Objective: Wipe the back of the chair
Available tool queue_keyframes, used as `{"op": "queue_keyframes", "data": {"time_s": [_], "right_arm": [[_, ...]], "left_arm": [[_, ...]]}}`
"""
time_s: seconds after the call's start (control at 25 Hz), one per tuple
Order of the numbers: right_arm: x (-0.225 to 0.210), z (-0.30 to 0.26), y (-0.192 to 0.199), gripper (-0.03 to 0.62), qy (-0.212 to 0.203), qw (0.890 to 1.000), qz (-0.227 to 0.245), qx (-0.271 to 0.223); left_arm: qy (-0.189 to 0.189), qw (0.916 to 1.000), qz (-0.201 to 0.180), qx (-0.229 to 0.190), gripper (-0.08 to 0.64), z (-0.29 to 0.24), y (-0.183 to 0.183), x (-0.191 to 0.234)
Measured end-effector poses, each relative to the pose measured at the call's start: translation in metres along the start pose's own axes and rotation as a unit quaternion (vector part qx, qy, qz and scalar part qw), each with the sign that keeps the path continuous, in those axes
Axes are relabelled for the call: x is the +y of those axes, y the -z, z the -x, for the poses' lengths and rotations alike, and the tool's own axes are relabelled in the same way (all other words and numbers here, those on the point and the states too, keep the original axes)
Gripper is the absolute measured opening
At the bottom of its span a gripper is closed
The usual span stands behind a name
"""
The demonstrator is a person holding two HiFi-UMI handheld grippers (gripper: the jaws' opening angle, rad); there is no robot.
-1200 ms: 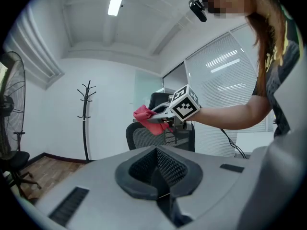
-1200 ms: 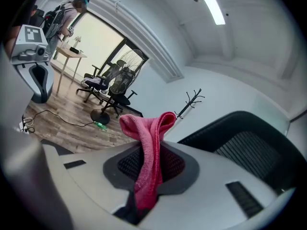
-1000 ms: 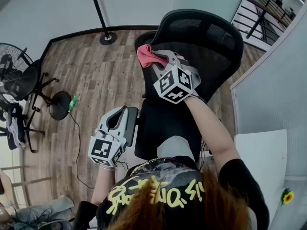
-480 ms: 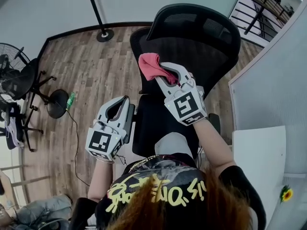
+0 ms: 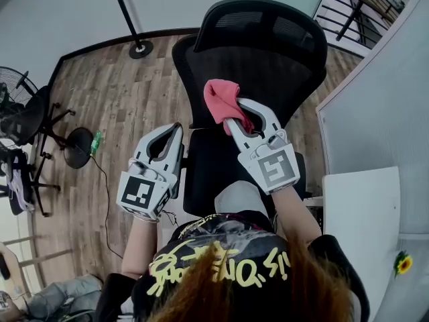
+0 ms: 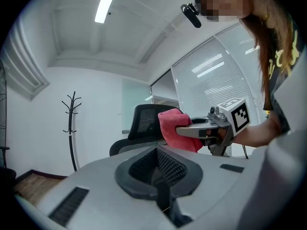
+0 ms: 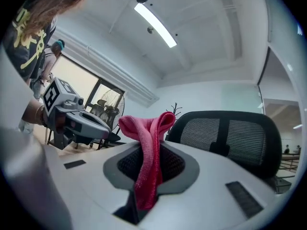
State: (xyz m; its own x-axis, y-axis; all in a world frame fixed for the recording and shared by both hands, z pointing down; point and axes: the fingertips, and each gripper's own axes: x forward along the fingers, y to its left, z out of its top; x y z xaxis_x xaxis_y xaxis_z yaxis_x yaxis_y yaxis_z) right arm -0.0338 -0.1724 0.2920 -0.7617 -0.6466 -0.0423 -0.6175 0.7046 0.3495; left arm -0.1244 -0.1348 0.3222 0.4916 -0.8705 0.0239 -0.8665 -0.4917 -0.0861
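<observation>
Now the right hand-held gripper (image 5: 233, 118) is clamped on a folded pink cloth (image 5: 220, 99), holding it up at the left side of the black mesh chair back (image 5: 275, 59). Whether cloth touches mesh cannot be told. The left hand-held gripper (image 5: 175, 130) sits lower, jaws closed together on nothing, beside the chair seat (image 5: 214, 173).
</observation>
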Motion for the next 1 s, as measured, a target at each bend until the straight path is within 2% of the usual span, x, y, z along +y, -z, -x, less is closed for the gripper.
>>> {"op": "queue_keyframes", "data": {"time_s": [0.28, 0.48, 1.0], "right_arm": [[-0.008, 0.035, 0.005, 0.061, 0.033, 0.996, -0.073, -0.043], [-0.022, 0.051, 0.025, 0.061, 0.065, 0.986, -0.143, -0.050], [-0.037, 0.076, 0.049, 0.061, 0.110, 0.982, -0.151, -0.042]], "left_arm": [[0.004, 1.0000, 0.005, -0.002, -0.006, -0.001, 0.000, -0.008], [0.010, 0.9999, 0.009, 0.006, -0.006, 0.000, 0.007, -0.007], [0.024, 0.9994, 0.018, 0.015, -0.006, -0.013, 0.017, -0.017]]}}
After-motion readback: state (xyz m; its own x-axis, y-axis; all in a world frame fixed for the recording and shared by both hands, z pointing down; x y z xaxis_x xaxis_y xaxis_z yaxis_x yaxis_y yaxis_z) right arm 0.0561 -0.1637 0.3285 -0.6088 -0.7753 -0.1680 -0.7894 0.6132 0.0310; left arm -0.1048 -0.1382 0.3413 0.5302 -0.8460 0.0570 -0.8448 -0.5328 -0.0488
